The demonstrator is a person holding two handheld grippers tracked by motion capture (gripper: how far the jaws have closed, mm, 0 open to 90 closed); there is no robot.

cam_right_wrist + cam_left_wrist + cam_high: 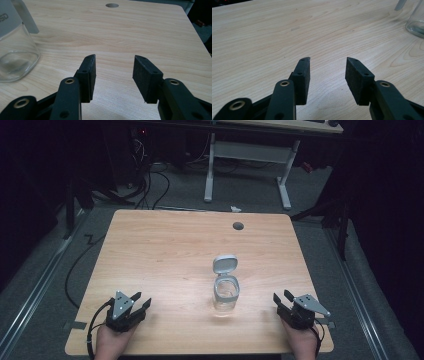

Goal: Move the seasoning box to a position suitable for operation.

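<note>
Left claw (145, 304): spread, empty; well left of jar
Right claw (281, 298): spread, empty; nearer
Jar (226, 294): upright between them on desk (160, 250); lid (224, 264) flipped up

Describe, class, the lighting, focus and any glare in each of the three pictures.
High view: the pale wooden table is evenly lit against a dark room, and the clear glass jar with its grey flip lid open looks soft. Left gripper view: the black jaws are sharp; the jar is cut off at the edge. Right gripper view: pale glints on the jar's glass.
</note>
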